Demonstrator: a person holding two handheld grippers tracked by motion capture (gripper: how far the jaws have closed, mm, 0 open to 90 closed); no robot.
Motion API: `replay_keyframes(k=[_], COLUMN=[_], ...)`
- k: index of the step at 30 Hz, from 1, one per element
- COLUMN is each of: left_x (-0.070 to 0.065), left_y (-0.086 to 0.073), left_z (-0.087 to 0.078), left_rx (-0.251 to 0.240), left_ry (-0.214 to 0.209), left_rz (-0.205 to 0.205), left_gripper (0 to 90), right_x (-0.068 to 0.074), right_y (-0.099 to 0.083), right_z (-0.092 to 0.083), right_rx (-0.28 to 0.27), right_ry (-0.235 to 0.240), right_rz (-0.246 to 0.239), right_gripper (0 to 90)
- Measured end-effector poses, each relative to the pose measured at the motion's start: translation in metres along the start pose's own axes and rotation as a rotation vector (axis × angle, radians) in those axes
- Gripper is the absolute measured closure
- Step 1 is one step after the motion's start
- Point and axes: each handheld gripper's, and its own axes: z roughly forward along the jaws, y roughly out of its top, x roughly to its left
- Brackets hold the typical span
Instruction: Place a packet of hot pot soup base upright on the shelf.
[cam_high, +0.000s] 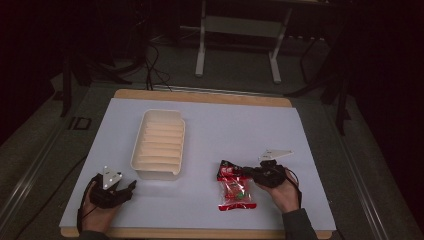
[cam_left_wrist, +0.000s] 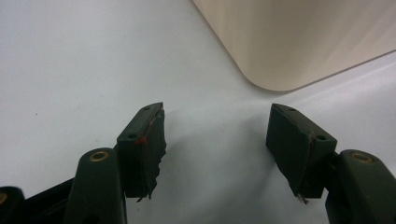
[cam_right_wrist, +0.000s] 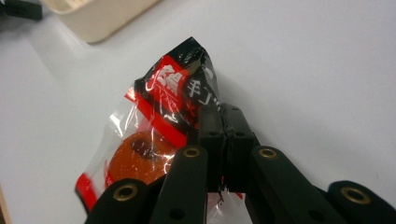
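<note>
Right gripper (cam_high: 248, 172) clamped on snack packet (cam_high: 234, 187); left gripper (cam_high: 131, 187) idle.

The packet is found on the white mat (cam_high: 225, 130), near right, well apart from the cream tray (cam_high: 159, 145); its black-and-red top edge is pinched between the right jaws, which are pressed together. The left gripper is rested near left, just beside the tray's near corner, its 2 jaws held apart with nothing between.
</note>
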Motion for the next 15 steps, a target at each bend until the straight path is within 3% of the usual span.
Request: replay_keyframes(k=[15], left_x=[0.0], left_y=[0.0], left_z=[0.0], left_rx=[0.0], left_ry=[0.002], left_rz=[-0.002], left_gripper=[37.4], right_x=[0.004], right_y=[0.016], right_z=[-0.014], right_rx=[-0.107], right_ry=[0.018], right_rz=[0.013], right_gripper=[88.9])
